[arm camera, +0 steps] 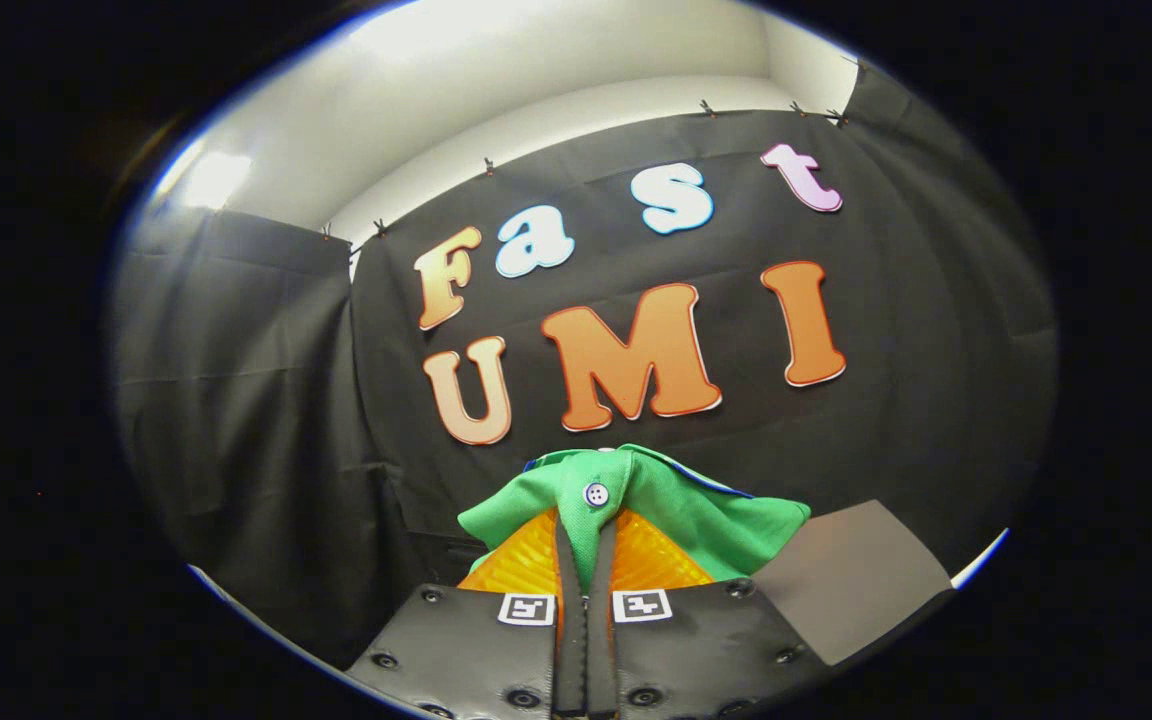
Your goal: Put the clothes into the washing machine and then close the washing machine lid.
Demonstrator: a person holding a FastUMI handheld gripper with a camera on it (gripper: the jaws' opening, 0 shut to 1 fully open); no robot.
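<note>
My gripper (pixel 586 545) is shut on a green garment (pixel 681 515), a shirt with a white button (pixel 595 493) and a blue-edged collar. A narrow fold of the cloth is pinched between the two fingers (pixel 531 560) and bunches up over the fingertips, spreading to both sides. The garment is lifted in the air in front of the black booth wall.
The black cloth wall (pixel 266 400) stands ahead and to the left, with a white wall and ceiling (pixel 496 90) above it. A grey flat panel (pixel 851 580) sits beside the right finger.
</note>
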